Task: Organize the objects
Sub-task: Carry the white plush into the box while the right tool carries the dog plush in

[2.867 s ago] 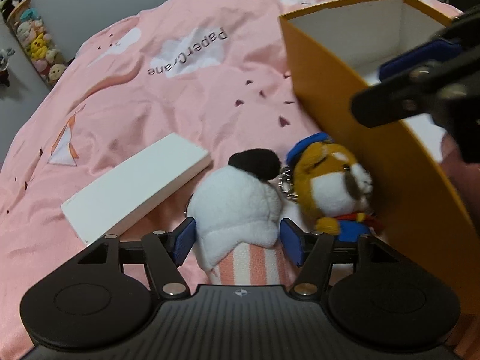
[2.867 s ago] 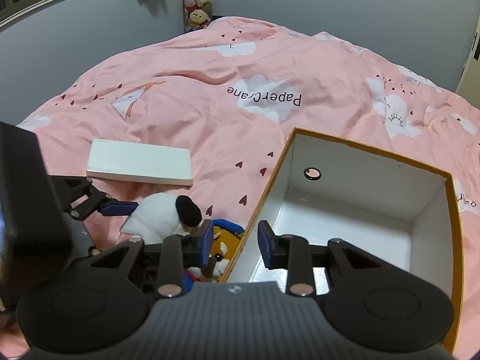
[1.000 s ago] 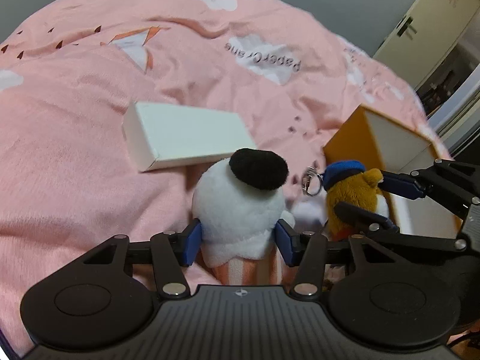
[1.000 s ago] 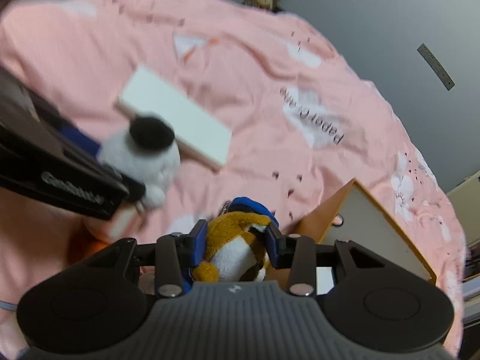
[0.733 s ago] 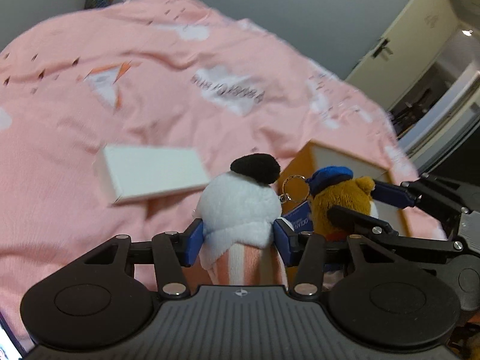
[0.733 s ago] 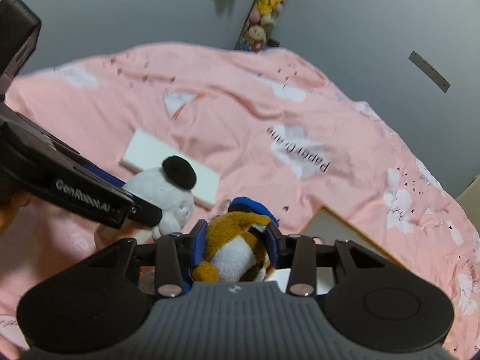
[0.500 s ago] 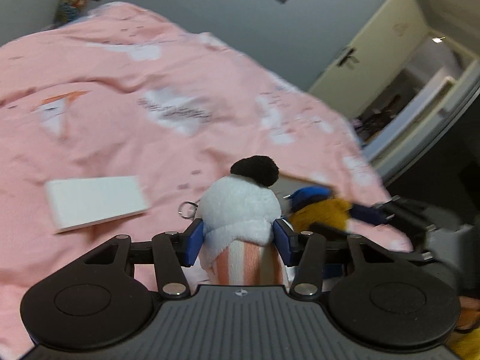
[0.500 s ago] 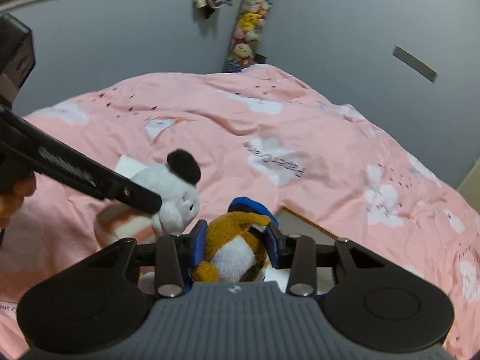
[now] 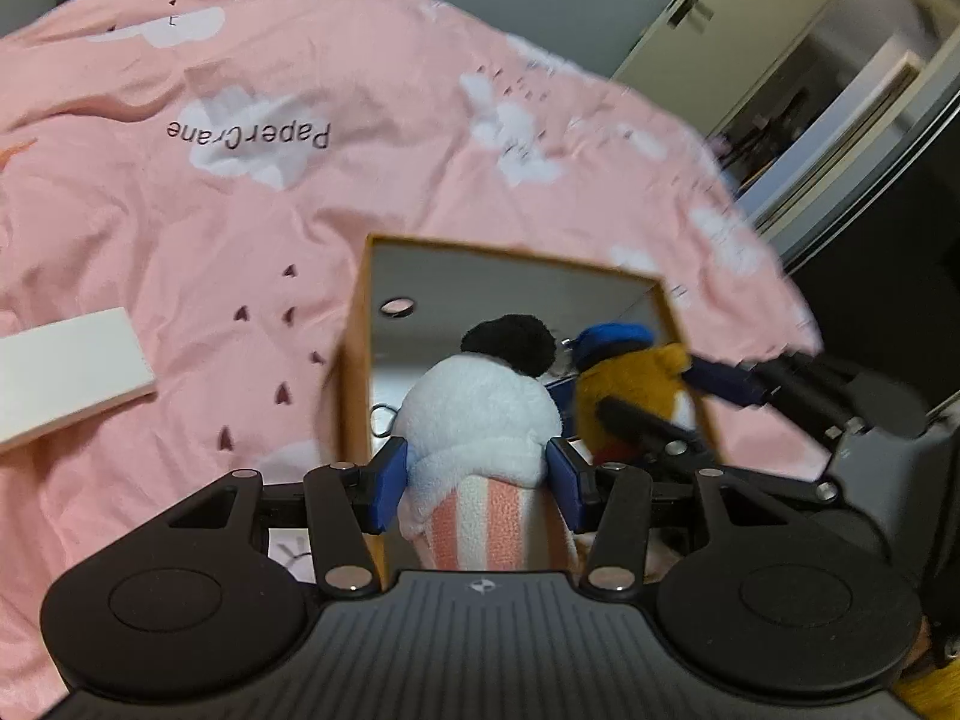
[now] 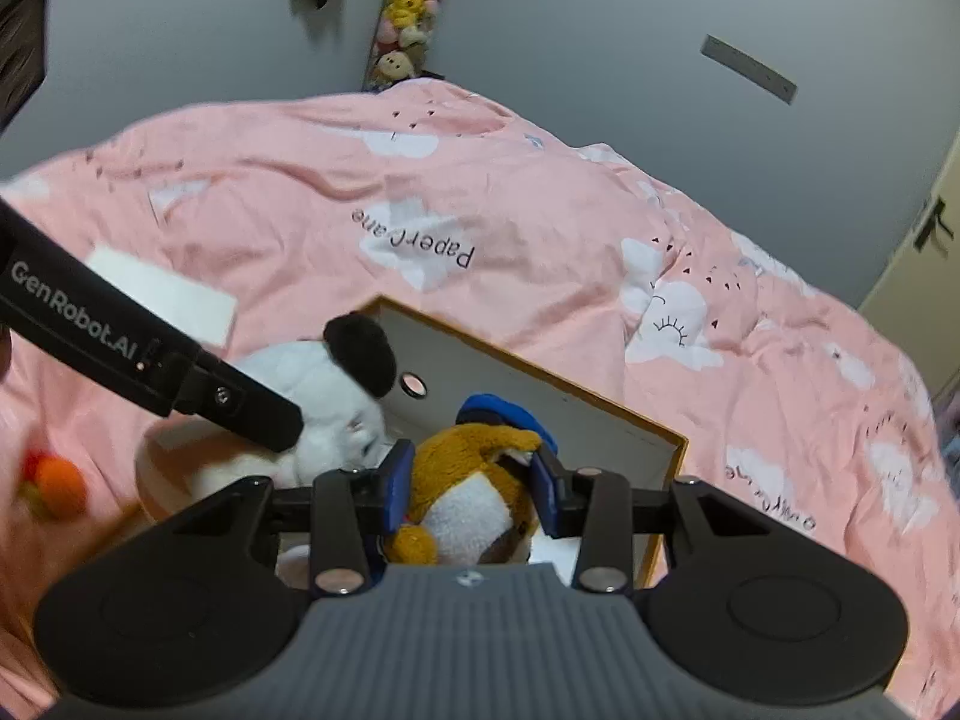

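Note:
My left gripper point(image 9: 477, 483) is shut on a white plush with a black pompom and a pink striped base point(image 9: 480, 414). It holds the plush above the open orange box point(image 9: 354, 360). My right gripper point(image 10: 472, 483) is shut on an orange and white plush with a blue cap point(image 10: 474, 480), also above the box point(image 10: 666, 456). The two plushes hang side by side; the orange one point(image 9: 630, 378) is to the right of the white one, which also shows in the right wrist view point(image 10: 324, 390). The box's white inside shows behind them.
A flat white box point(image 9: 66, 372) lies on the pink bedspread point(image 9: 240, 210) left of the orange box; it also shows in the right wrist view point(image 10: 168, 294). An orange blurred object point(image 10: 57, 480) is at the left. An open doorway point(image 9: 840, 108) is at the right.
Both grippers lifted their plushes off the bedspread and carried them to the right, over the orange box. Both stayed shut on the plushes.

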Motion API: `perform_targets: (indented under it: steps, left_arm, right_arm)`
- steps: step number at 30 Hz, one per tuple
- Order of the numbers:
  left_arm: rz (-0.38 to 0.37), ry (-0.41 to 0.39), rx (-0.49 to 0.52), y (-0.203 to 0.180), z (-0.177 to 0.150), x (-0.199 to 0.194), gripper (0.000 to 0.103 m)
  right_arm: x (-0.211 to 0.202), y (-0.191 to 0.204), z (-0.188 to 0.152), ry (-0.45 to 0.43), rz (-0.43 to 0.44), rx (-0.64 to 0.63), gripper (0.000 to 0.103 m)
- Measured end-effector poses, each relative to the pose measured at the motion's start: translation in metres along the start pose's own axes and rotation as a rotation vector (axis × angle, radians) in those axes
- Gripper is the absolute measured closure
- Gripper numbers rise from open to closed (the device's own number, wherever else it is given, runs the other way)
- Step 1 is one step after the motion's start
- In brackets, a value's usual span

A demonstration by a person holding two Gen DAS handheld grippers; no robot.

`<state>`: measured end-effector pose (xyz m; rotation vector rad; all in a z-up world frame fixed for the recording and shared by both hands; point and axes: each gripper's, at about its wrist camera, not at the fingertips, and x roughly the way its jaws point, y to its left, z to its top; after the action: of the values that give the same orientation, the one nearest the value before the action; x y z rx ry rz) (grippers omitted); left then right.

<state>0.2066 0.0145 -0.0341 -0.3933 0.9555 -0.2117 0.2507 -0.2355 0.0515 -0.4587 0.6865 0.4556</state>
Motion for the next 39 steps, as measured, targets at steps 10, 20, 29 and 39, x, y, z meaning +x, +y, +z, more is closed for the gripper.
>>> perform_targets:
  steps: [10,20,29,39]
  left_arm:
    - [0.114,-0.003,0.140,-0.019,-0.020,0.021,0.046]
    - [0.097,0.011,0.180,-0.020,-0.021,0.020,0.043]
    - [0.045,0.037,0.164,-0.011,-0.020,0.016,0.058]
    - [0.115,0.154,0.285,-0.024,-0.021,0.020,0.079]
  right_arm:
    - [0.027,0.001,-0.008,0.033,0.051,-0.133,0.060]
    - [0.030,-0.006,-0.005,0.056,0.095,-0.135,0.059]
    - [0.026,-0.018,-0.009,0.096,0.069,-0.103,0.059]
    - [0.030,-0.010,-0.014,0.120,0.023,-0.257,0.059]
